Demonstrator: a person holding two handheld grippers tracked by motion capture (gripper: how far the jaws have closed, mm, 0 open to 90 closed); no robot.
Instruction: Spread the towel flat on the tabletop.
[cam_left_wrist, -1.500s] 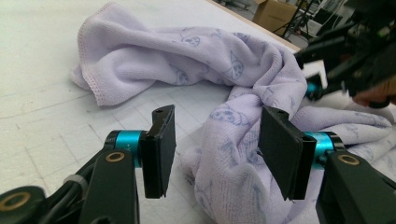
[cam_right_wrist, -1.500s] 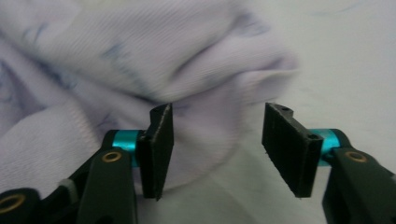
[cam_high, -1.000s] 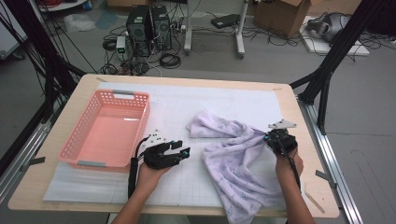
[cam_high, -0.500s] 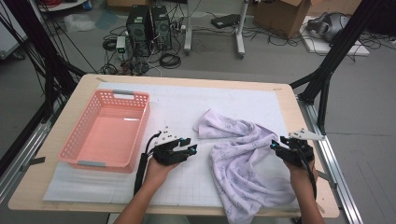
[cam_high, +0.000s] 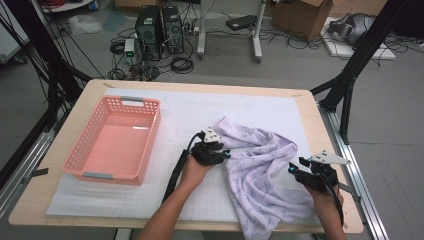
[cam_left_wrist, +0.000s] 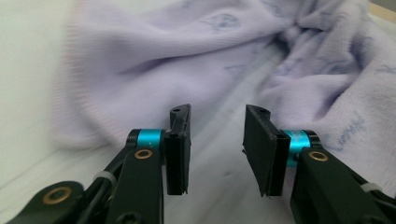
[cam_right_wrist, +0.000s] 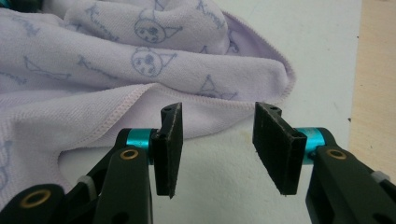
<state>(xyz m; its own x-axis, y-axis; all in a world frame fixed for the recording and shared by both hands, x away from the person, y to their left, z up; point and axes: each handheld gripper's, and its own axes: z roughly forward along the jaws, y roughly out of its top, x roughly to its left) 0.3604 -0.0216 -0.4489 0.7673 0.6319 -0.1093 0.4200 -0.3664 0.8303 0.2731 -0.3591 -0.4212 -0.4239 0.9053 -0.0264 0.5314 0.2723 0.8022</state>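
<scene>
Hanging past the table's (cam_high: 60, 212) near edge, towel (cam_high: 260, 165) is cut off.

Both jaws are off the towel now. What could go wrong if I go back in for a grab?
1. The lilac towel hangs over the table's front edge; a loose pull could drag it off.
2. The right hand-held gripper, its jaws just opened, has bare mat between them; closing there may miss the hem.
3. The left hand-held gripper faces bunched folds and may catch several layers.

Black hand-held gripper (cam_left_wrist: 217, 135) jaws, cyan collars, brass screws, trailing cables.
</scene>
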